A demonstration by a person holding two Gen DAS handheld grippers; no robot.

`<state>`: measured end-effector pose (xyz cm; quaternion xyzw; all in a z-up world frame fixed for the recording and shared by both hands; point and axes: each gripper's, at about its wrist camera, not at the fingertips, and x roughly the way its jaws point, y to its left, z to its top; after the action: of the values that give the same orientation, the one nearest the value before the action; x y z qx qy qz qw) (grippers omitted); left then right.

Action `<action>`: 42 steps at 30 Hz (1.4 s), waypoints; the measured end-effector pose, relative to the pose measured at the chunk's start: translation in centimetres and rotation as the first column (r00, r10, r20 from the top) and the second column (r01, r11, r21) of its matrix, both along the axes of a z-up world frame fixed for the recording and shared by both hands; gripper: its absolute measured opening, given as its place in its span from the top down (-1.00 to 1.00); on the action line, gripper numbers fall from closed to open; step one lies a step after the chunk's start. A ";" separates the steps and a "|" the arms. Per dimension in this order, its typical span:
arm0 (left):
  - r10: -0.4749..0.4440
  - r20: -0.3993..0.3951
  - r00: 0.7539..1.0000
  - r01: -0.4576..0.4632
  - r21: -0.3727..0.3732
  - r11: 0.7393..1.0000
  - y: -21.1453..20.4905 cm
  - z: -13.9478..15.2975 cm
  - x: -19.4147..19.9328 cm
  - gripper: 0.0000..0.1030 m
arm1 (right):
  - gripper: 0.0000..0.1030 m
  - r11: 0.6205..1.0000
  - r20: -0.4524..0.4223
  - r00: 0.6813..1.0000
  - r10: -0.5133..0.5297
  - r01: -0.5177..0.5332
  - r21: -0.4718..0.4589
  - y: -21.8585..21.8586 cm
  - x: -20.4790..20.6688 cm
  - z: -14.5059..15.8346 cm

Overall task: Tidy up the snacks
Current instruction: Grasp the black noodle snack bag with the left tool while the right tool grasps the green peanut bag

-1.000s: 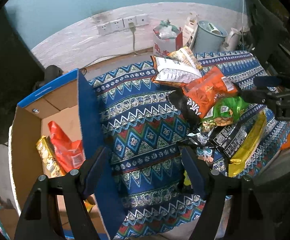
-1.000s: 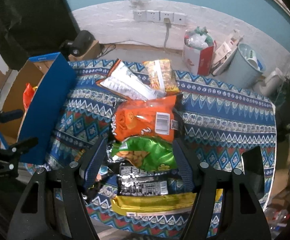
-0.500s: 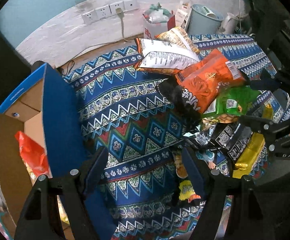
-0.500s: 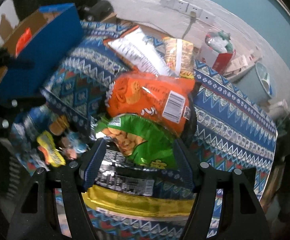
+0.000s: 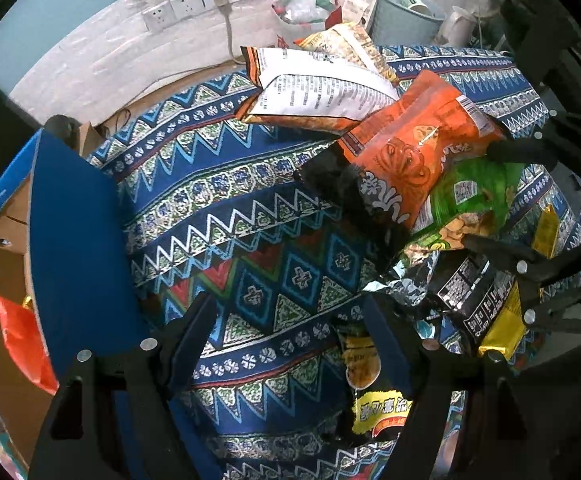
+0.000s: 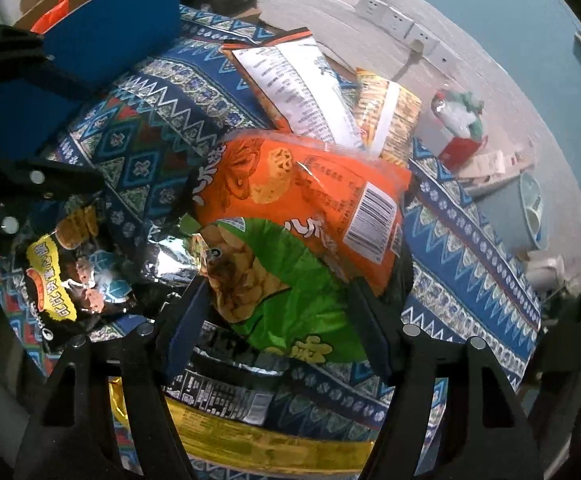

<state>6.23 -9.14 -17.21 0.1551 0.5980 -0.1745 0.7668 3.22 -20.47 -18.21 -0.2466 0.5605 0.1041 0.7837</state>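
Observation:
A pile of snack bags lies on the patterned cloth [image 5: 210,200]. My right gripper [image 6: 278,292] points down over the pile, open, its fingers either side of the green bag [image 6: 286,276]. An orange bag [image 6: 310,192] overlaps the green one, with a white bag [image 6: 294,84] behind. Under them lie a black bag [image 6: 218,392] and a yellow bag [image 6: 270,440]. My left gripper [image 5: 288,312] is open over bare cloth. A small black-and-yellow bag [image 5: 364,372] lies by its right finger. The cardboard box [image 5: 74,240] with a blue flap stands left, holding a red bag [image 5: 18,332].
Behind the table are a grey bin [image 5: 406,12], a red-and-white bag of rubbish [image 5: 302,12] and wall sockets [image 5: 202,0] with a cable. A white kettle [image 6: 546,268] stands on the floor at the right. The cloth between box and pile is bare.
Both grippers have sunk toward the table. The left one moved away from the box toward the pile. The right one rolled, and the green bag now sits between its fingers.

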 end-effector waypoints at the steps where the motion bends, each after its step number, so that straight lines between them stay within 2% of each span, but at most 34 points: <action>1: -0.002 -0.006 1.000 0.002 -0.002 1.000 -0.1 -0.1 0.1 -0.51 | -0.36 1.000 -0.014 1.000 0.028 -0.028 -0.012 0.1 0.0 -0.2; 4: -0.011 -0.014 1.000 0.011 0.003 1.000 -0.5 -0.5 0.4 -0.51 | -0.38 0.993 -0.048 0.993 0.107 -0.109 -0.048 0.5 0.0 -0.8; 9: -0.023 -0.020 1.000 0.023 0.017 1.000 -0.6 -1.2 0.6 -0.51 | -0.39 0.981 -0.087 0.983 0.159 -0.167 -0.095 0.5 0.2 -2.5; 15: 0.007 -0.053 0.999 -0.008 -0.004 1.000 -0.1 -1.6 1.0 -0.51 | -0.39 0.963 -0.055 0.981 0.184 -0.191 -0.189 1.2 0.3 -4.1; 20: 0.002 -0.056 0.998 -0.003 -0.013 1.000 0.2 -1.4 0.9 -0.51 | -0.35 0.959 -0.028 0.980 0.197 -0.198 -0.204 0.9 0.0 -4.6; 22: -0.005 -0.059 0.998 0.004 -0.018 1.000 0.1 -1.2 0.6 -0.51 | -0.21 0.966 -0.011 0.983 0.184 -0.183 -0.184 0.5 0.0 -4.1; 23: -0.008 -0.060 0.998 0.006 -0.021 1.000 0.0 -1.0 0.3 -0.51 | 0.04 0.969 -0.002 0.984 0.177 -0.174 -0.174 0.3 -0.1 -3.7; 24: -0.012 -0.061 0.998 0.010 -0.026 1.000 -0.1 -0.8 0.1 -0.51 | 0.16 0.973 0.014 0.987 0.161 -0.156 -0.171 0.0 -0.1 -3.3; 29: -0.027 -0.052 0.998 0.025 -0.039 0.999 -0.8 0.0 -1.3 -0.53 | 0.43 0.990 0.077 0.993 0.089 -0.080 -0.115 -1.5 -0.2 -1.7; 36: -0.036 -0.080 0.996 0.034 -0.028 0.999 -1.2 -1.0 -3.3 -0.55 | 0.45 0.999 0.137 0.989 -0.047 0.043 0.030 -2.7 -1.2 0.8; 42: -0.061 -0.074 0.995 0.062 0.013 0.998 -2.2 -1.8 -5.2 -0.55 | 0.47 0.980 0.143 0.976 -0.166 0.146 0.138 -4.4 -2.2 2.3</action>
<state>1.05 -11.33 -18.99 0.1726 0.6220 -0.1991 0.7374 1.02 -24.82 -15.93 -0.1586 0.5084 0.0582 0.8444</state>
